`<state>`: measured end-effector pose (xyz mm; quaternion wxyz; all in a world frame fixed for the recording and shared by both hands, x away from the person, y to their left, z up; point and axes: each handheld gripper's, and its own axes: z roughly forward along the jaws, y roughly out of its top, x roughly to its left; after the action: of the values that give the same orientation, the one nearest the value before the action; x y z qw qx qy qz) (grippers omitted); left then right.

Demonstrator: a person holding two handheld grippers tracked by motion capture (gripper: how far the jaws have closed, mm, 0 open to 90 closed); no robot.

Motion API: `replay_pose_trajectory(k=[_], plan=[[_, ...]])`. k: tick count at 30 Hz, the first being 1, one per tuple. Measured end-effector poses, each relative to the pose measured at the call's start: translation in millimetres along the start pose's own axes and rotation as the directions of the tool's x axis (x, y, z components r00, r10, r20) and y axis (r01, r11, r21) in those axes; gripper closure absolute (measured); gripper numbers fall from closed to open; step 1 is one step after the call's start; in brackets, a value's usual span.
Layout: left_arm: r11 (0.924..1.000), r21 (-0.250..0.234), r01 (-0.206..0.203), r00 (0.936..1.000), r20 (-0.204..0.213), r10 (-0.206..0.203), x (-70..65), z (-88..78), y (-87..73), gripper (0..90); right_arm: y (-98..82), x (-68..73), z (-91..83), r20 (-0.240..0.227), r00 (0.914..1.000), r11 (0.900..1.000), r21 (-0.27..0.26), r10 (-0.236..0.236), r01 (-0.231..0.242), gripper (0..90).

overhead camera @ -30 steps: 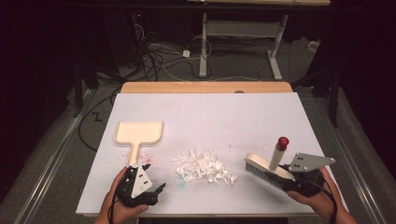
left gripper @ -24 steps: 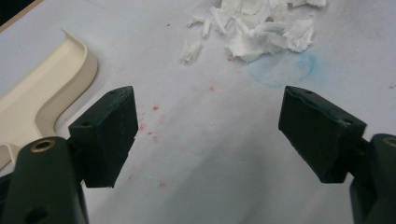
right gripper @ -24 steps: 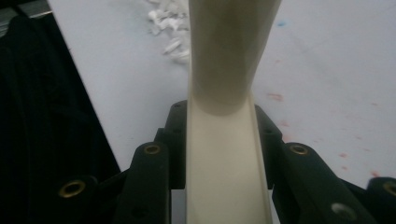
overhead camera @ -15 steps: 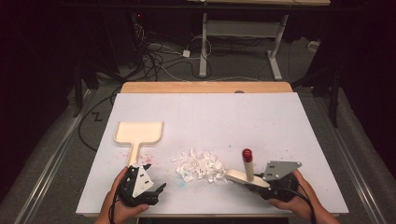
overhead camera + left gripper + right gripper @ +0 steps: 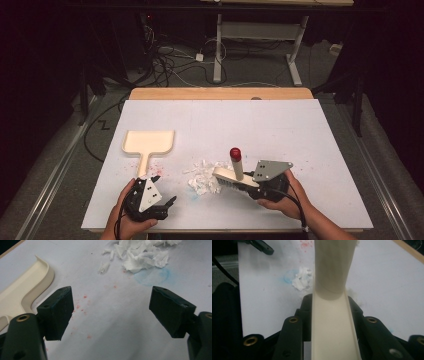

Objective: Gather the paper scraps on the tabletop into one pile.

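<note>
A cream dustpan [image 5: 149, 142] lies flat at the left of the white sheet, its handle toward me. My left gripper [image 5: 167, 205] rests just below that handle, open and empty; in its own view the jaws [image 5: 111, 312] stand wide apart over bare sheet, with the dustpan [image 5: 22, 293] at the left. My right gripper [image 5: 247, 187] is shut on a cream brush [image 5: 235, 172] with a red-tipped upright handle. The brush head touches the right side of a pile of white paper scraps [image 5: 202, 175]. In the right gripper view the brush [image 5: 332, 290] fills the space between the jaws [image 5: 328, 312].
Red specks and a faint blue ring [image 5: 150, 276] mark the sheet near the scraps. The sheet [image 5: 250, 125] covers a wooden table whose bare edge [image 5: 220, 93] shows at the back. Cables and desk legs stand on the floor beyond.
My right gripper has carried the brush leftward across the sheet, pushing the scraps into a tighter pile nearer the dustpan. The left gripper has stayed put.
</note>
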<state>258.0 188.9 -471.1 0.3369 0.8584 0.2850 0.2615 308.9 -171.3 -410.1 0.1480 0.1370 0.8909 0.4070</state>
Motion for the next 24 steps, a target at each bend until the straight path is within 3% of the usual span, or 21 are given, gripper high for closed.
replay_pose_trajectory(k=[8, 12, 17, 18, 21, 24], plan=[[0.9999, -0.008, 0.011, 0.9998, -0.016, -0.011, 1.7, -2.5, 0.7, 19.0, 6.1, 1.6, -13.1, -0.009, 0.9997, 0.997, -0.076, 0.023, -0.024, 67.8], [0.9996, -0.018, 0.023, 0.9992, -0.033, -0.023, 4.8, -4.7, 0.7, 18.9, 18.5, 11.2, -9.1, -0.032, 0.9975, 0.987, -0.149, 0.063, -0.067, 67.8], [0.9956, -0.073, 0.058, 0.9947, -0.08, -0.064, 11.9, -14.4, -1.3, 18.9, 36.3, 35.3, 25.3, -0.075, 0.9931, 0.982, -0.157, 0.09, -0.101, 67.8], [0.9914, -0.11, 0.07, 0.9899, -0.115, -0.083, 17.1, -20.4, -2.5, 18.9, 38.5, 40.3, 35.5, -0.078, 0.9932, 0.984, -0.149, 0.086, -0.097, 67.8], [0.9798, -0.155, 0.127, 0.9796, -0.136, -0.148, 22.7, -28.0, -6.6, 18.9, 43.5, 50.6, 65.0, -0.1, 0.9916, 0.989, -0.113, 0.082, -0.093, 67.8], [0.9749, -0.164, 0.151, 0.9765, -0.129, -0.173, 26.0, -29.1, -9.8, 19.0, 46.0, 56.2, 84.5, -0.092, 0.9924, 0.993, -0.082, 0.082, -0.089, 67.8]])
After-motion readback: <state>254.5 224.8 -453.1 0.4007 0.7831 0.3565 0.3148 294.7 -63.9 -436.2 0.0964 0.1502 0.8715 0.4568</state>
